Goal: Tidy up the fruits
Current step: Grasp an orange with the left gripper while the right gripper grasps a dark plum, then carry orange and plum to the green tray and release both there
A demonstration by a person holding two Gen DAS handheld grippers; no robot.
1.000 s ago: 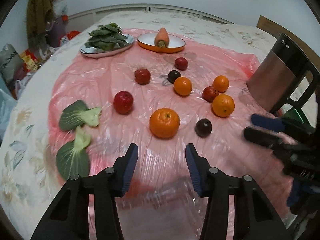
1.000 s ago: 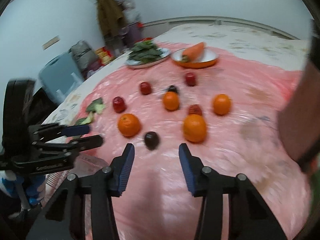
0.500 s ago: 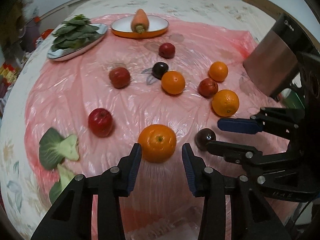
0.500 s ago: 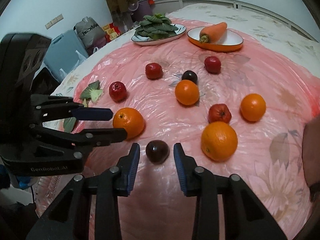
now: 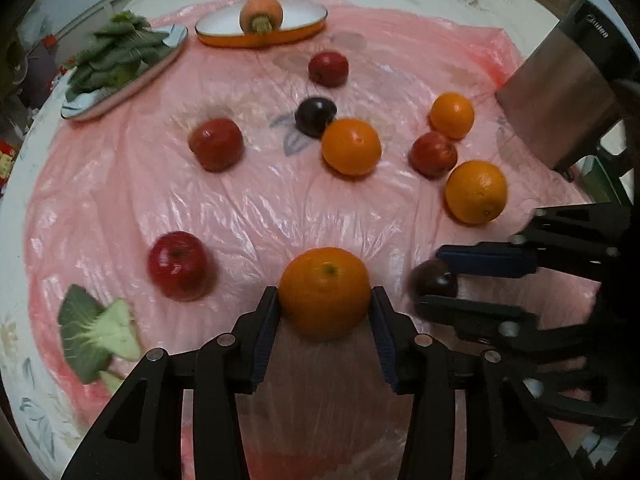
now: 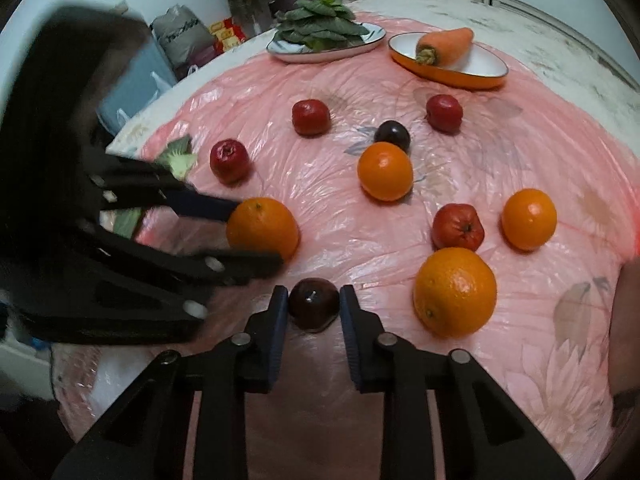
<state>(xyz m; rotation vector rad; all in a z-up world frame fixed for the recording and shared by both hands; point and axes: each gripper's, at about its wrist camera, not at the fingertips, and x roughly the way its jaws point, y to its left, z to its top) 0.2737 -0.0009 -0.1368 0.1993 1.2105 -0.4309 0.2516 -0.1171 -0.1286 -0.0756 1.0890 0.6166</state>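
Barely started, I'd say: fruit is scattered w/ no grouping on the pink sheet (image 5: 248,216) over the bed. Four oranges, four red fruits, two dark plums, all loose. Far plates hold greens (image 6: 320,30) and a carrot (image 6: 444,42), no fruit.

First pick underway. My left tongs (image 5: 325,312) clamp the near orange (image 5: 324,292), pads on both sides; it sits at 6 o'clock in the left view. My right tongs (image 6: 314,308) have just been closing and now pinch the near plum (image 6: 314,306), at 6 o'clock in the right view, orange at its 10 o'clock.

Both tongs point steeply down, side by side, nearly touching. Both fruits look to be resting on the sheet, not yet lifted. Everything else left to sort.
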